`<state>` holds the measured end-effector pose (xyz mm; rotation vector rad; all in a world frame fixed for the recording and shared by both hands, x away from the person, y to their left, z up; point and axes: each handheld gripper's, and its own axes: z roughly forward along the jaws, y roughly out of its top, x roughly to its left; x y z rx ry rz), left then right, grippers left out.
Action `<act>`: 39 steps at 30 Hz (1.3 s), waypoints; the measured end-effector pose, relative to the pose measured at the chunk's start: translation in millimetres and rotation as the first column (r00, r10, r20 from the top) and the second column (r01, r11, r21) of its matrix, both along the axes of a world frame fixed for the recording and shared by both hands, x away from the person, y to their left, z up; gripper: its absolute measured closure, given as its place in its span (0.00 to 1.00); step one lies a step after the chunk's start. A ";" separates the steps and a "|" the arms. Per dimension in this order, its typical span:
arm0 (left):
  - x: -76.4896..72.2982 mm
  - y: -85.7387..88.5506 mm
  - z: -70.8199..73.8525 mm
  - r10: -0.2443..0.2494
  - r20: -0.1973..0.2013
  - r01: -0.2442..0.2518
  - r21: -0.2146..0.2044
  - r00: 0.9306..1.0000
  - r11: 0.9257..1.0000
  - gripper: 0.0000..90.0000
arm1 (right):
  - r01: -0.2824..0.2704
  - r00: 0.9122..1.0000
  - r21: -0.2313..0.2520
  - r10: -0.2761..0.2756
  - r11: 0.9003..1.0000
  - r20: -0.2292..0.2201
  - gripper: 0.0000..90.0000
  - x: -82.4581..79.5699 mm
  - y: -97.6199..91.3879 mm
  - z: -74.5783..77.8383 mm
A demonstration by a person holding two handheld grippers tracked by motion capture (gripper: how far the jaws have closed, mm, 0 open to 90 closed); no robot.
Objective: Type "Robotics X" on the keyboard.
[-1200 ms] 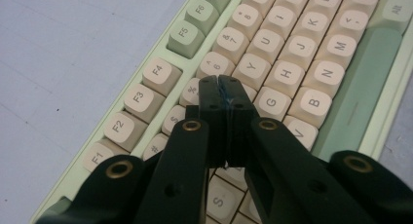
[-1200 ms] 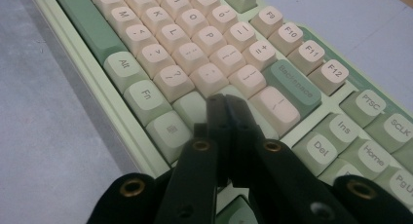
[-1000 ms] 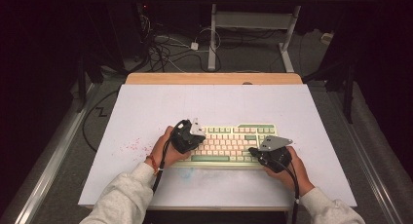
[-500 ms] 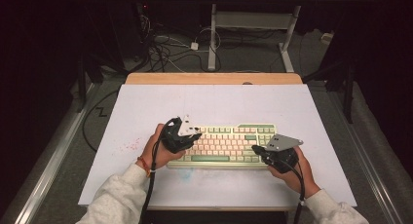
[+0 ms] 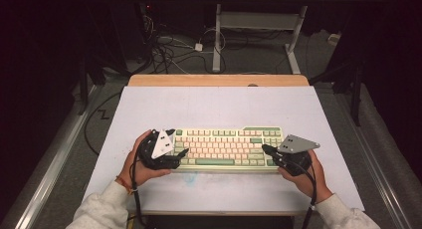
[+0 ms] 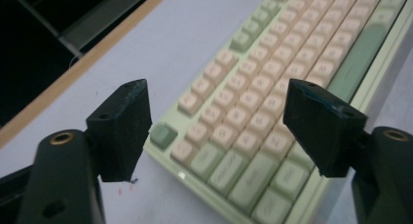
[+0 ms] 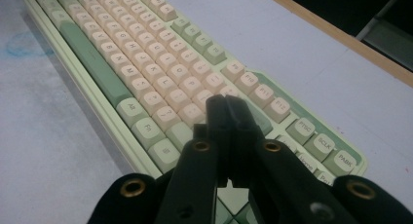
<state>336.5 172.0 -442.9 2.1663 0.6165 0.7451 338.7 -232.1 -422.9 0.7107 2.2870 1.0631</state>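
a green and cream keyboard (image 5: pixel 226 148) lies on the white table (image 5: pixel 214 104), near its front edge. the left gripper (image 5: pixel 180 155) is at the keyboard's left end with its jaws spread wide. the right gripper (image 5: pixel 266 150) is at the right end, jaws pressed together above the keys.

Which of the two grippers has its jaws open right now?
The left gripper: its jaws stand wide apart over the left end of the keyboard. The right gripper, above the keyboard's right end, has its jaws pressed together with nothing between them.
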 end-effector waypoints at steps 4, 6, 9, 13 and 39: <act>-10.2 15.9 -11.8 0.033 -0.037 -0.033 -0.013 0.999 0.999 0.24 | 0.000 1.000 0.002 0.000 1.000 0.003 1.00 1.5 3.0 3.1; -15.8 22.3 -16.9 0.052 -0.050 -0.053 -0.014 0.997 0.998 0.23 | -0.008 1.000 -0.003 0.008 1.000 0.005 1.00 5.2 8.4 4.5; -23.0 31.2 -22.1 0.072 -0.074 -0.075 -0.027 0.995 0.997 0.23 | -0.017 1.000 -0.010 0.017 1.000 -0.002 1.00 8.5 13.3 3.8; -30.0 37.6 -26.8 0.093 -0.087 -0.094 -0.009 0.992 0.996 0.23 | -0.025 1.000 -0.026 0.025 0.999 -0.017 1.00 18.5 25.9 1.7; -31.0 36.3 -31.3 0.081 -0.101 -0.078 0.033 0.992 0.996 0.23 | -0.090 0.993 -0.125 0.079 0.988 -0.088 1.00 59.2 91.8 -27.5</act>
